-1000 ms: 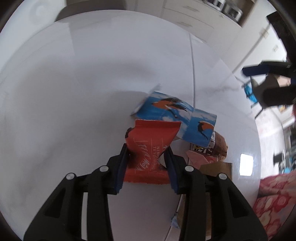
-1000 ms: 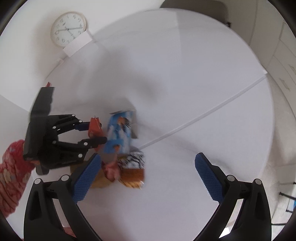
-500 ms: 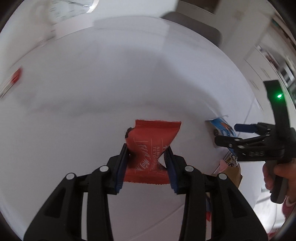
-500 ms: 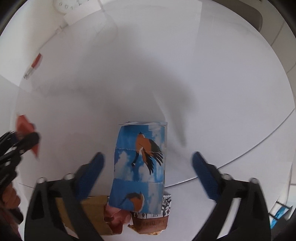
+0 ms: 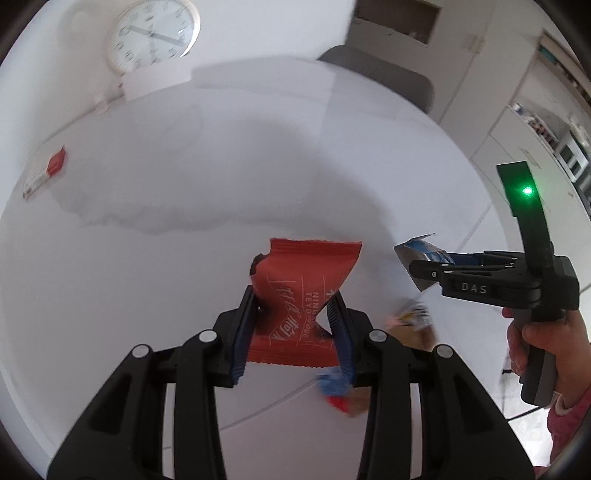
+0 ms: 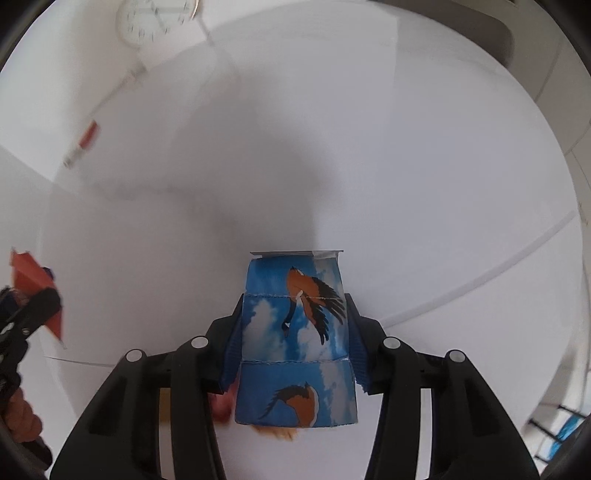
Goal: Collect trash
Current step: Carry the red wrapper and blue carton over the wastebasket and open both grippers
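Observation:
My left gripper [image 5: 291, 328] is shut on a red snack wrapper [image 5: 299, 288] with white print, held above the white round table [image 5: 184, 258]. My right gripper [image 6: 295, 347] is shut on a flattened blue carton with bird pictures [image 6: 295, 332], also lifted off the table. In the left wrist view the right gripper [image 5: 424, 271] shows at the right with the blue carton's tip [image 5: 417, 249] in it. In the right wrist view the left gripper [image 6: 40, 295] shows at the left edge with the red wrapper [image 6: 37, 291].
More trash lies blurred on the table below the grippers: a brown and patterned piece [image 5: 413, 321] and blue and red scraps [image 5: 336, 391]. A small red and white box [image 5: 44, 173] lies at the far left. A wall clock [image 5: 153, 35] and a grey chair [image 5: 388, 79] stand beyond the table.
My right gripper closed on the blue carton and lifted it off the trash pile. My left gripper rose with the red wrapper and tilted up toward the wall.

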The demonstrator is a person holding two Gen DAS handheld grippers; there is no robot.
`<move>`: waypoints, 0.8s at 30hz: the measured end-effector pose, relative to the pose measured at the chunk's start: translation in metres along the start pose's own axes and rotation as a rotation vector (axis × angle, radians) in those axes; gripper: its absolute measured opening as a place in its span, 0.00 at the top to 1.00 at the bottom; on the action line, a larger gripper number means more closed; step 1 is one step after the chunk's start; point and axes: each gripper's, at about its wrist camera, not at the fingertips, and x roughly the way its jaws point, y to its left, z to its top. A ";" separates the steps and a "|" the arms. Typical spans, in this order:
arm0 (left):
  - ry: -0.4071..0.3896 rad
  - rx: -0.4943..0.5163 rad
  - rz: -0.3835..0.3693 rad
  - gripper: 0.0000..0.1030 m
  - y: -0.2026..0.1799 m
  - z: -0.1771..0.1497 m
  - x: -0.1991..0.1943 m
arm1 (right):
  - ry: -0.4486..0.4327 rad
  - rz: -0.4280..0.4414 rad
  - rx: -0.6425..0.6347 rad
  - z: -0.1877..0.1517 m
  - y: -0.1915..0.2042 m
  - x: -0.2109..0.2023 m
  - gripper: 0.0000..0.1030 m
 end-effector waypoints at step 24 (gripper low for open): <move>0.144 0.449 -0.344 0.63 -0.309 -0.049 -0.007 | -0.078 -0.114 0.438 -0.224 -0.223 -0.124 0.53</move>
